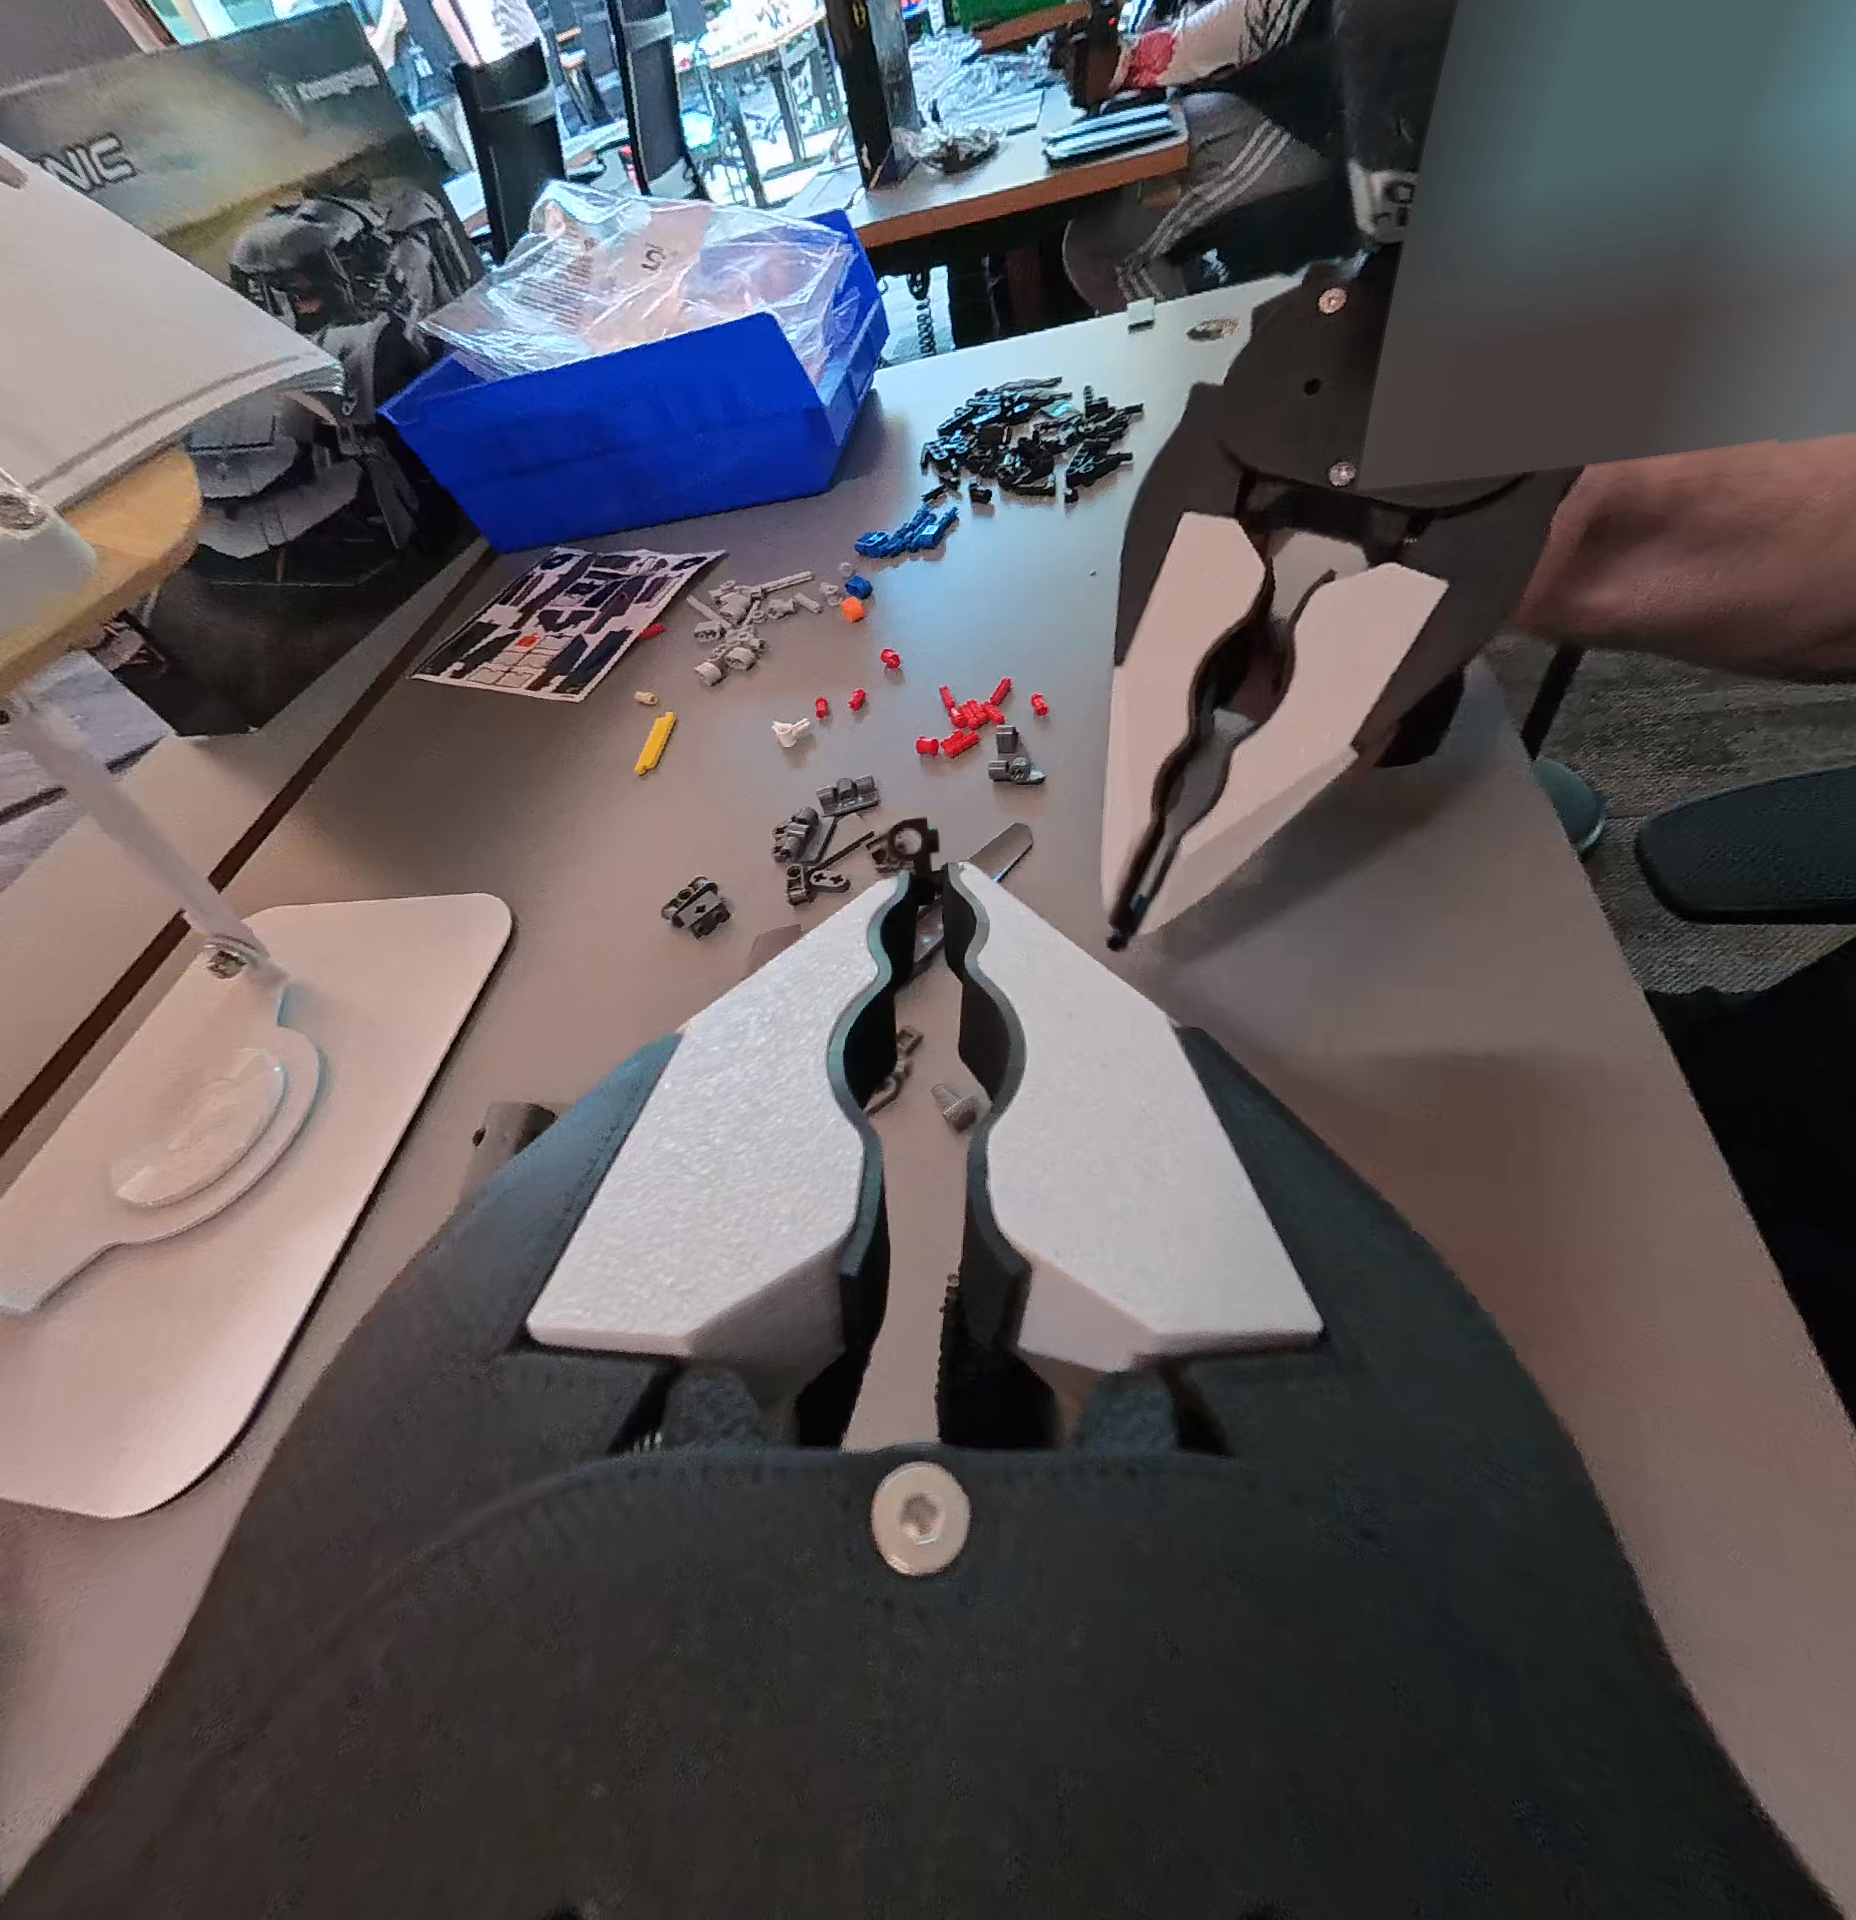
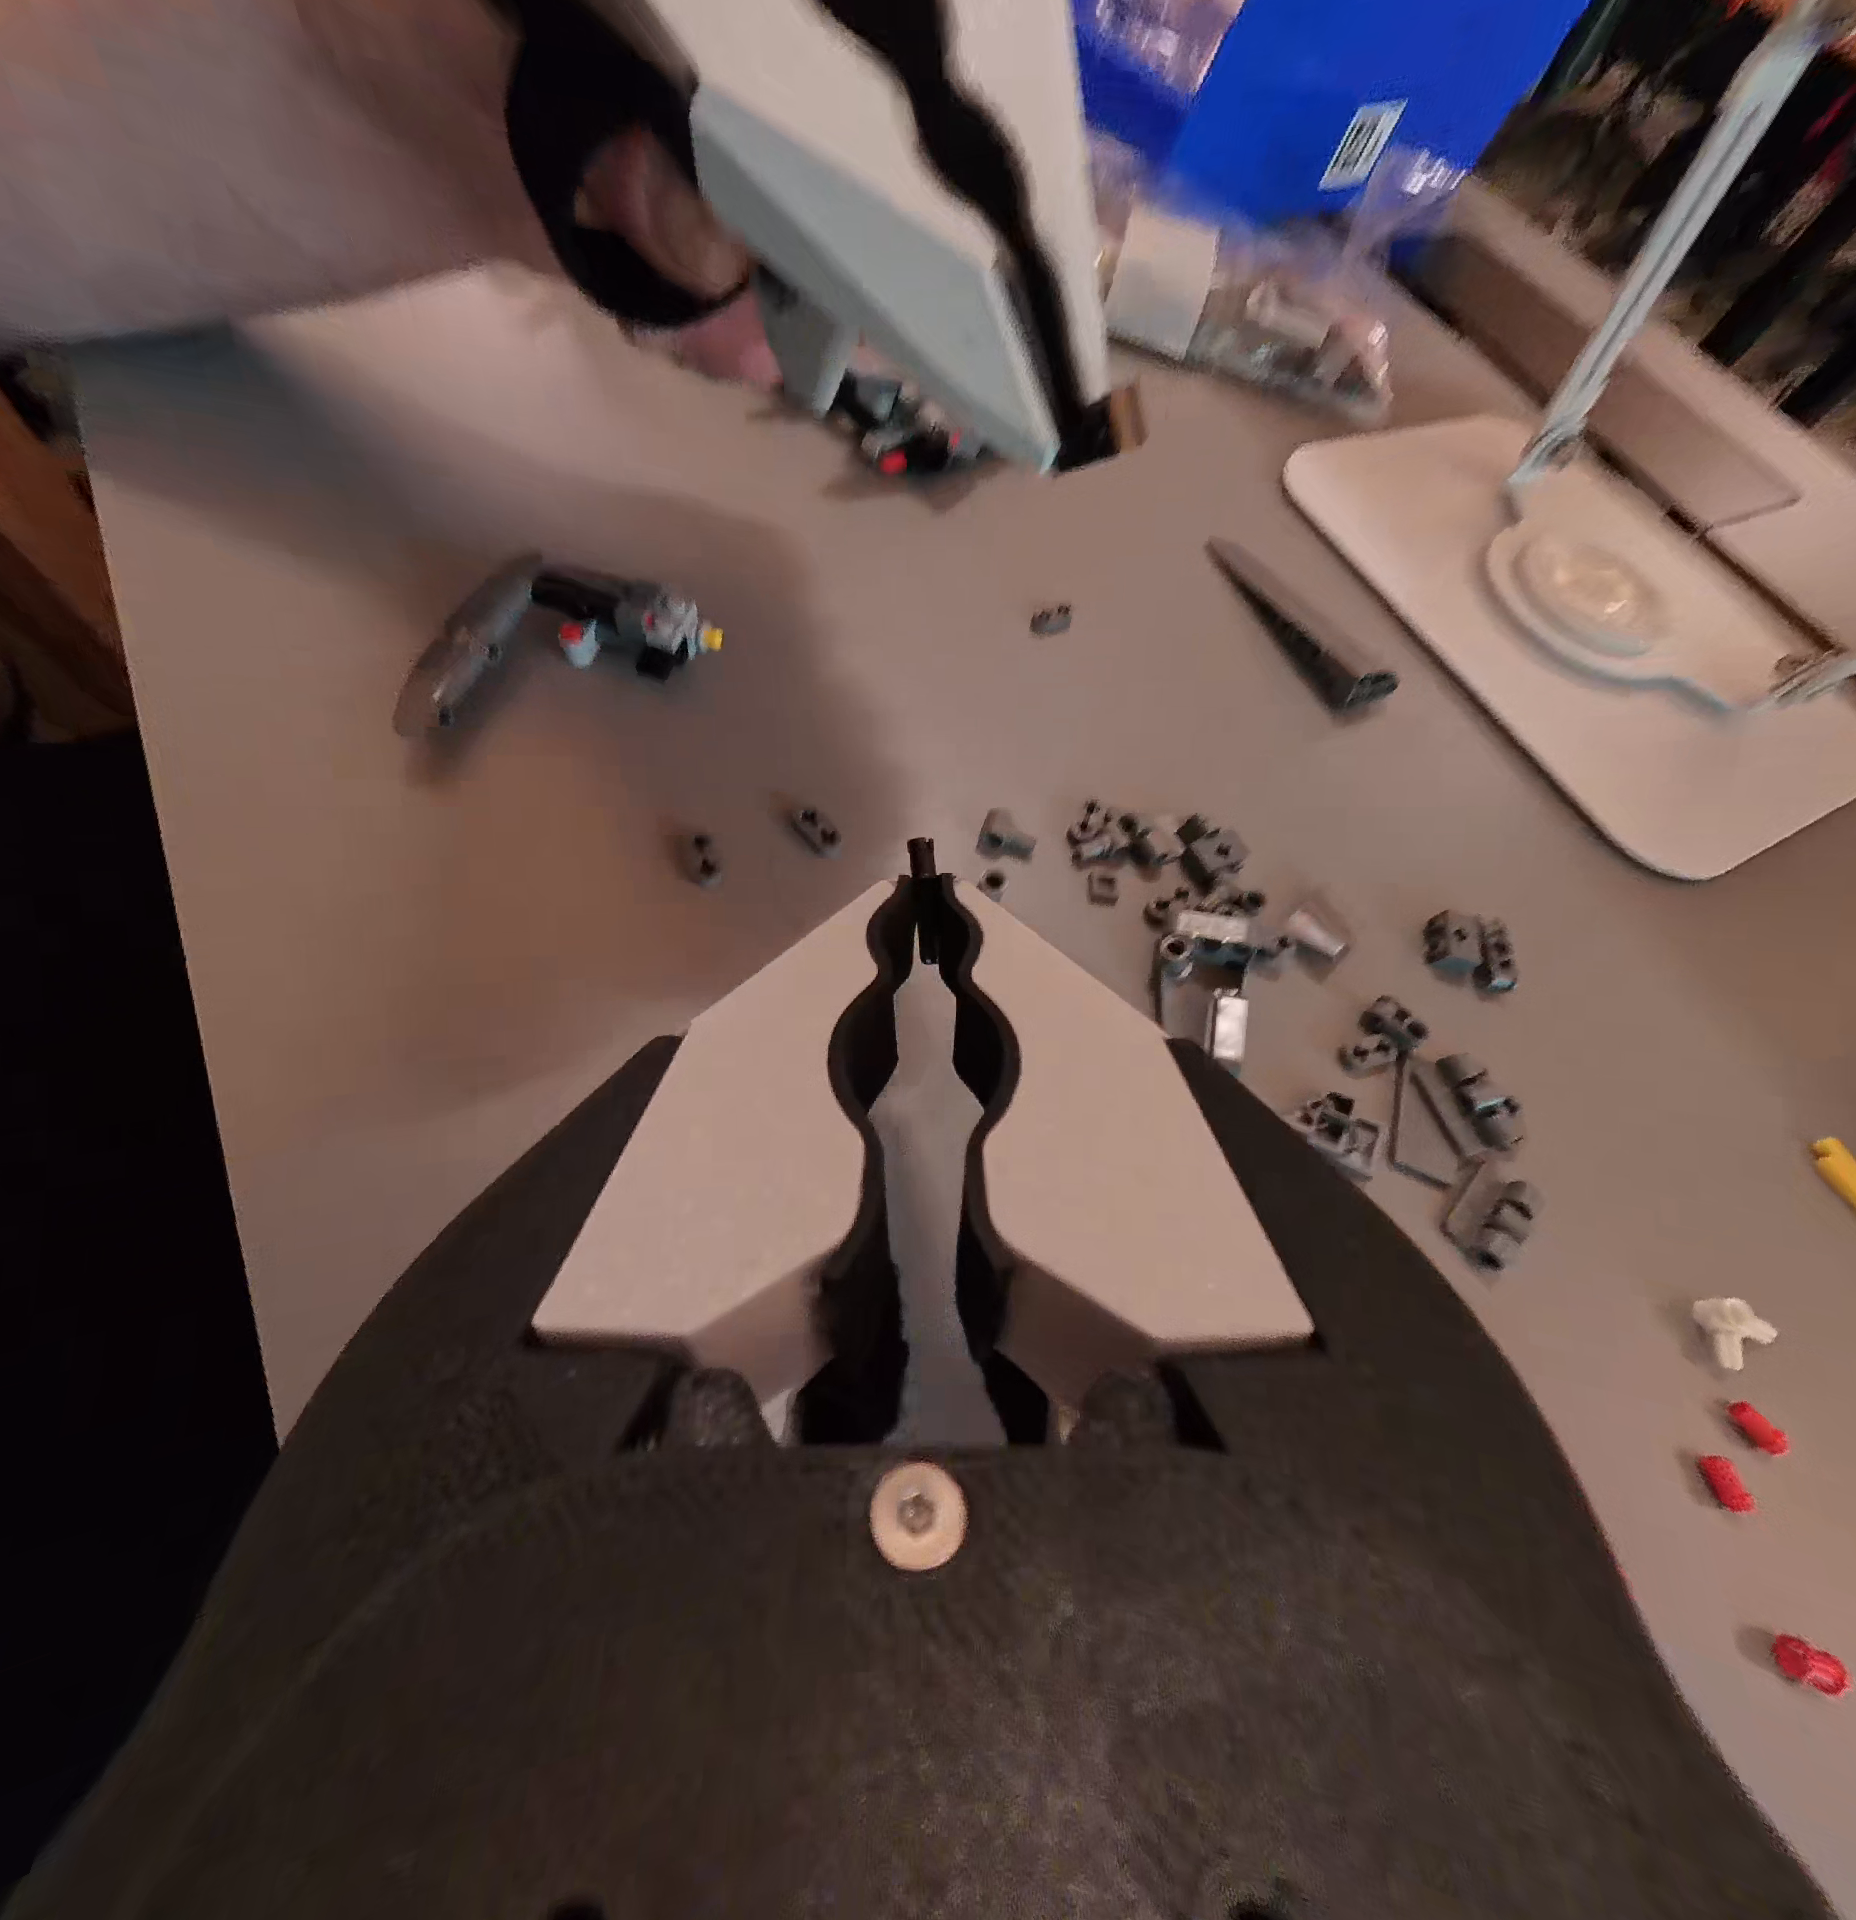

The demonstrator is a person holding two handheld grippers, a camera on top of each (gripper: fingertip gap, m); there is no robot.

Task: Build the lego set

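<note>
Grey table (image 1: 1267, 1091) runs under both of my grippers, with small toy building pieces scattered on it. My left gripper (image 1: 926, 883) has its fingers pinched together on a dark grey piece with a ring at its top (image 1: 911, 840) — the ring pokes out past the tips. Just beyond it lie more dark grey pieces (image 1: 820, 831), and a flat grey blade-shaped piece (image 1: 1002, 847) peeks out beside the right finger.

My right gripper (image 2: 924, 883) is clamped on a thin black pin (image 2: 922, 868). The pin stands straight out from the tips, and both pads press on it. In the left wrist view I see that gripper (image 1: 1137, 914) off to the right, above the table, tilted down, with a hand (image 1: 1713, 561) behind it.

Near the black pin sit two small grey blocks (image 2: 758, 842) on one side and a heap of grey pieces (image 2: 1194, 862) on the other. Farther off I see red pegs (image 1: 965, 717), a yellow stick (image 1: 655, 742), a white piece (image 1: 791, 731), a pile of black pieces (image 1: 1028, 436), some blue pieces (image 1: 903, 535) and a sticker sheet (image 1: 571, 623). A blue bin (image 1: 633, 436) holds clear plastic bags — it sits at the back. A white lamp base (image 1: 228, 1195) rests on the left.
</note>
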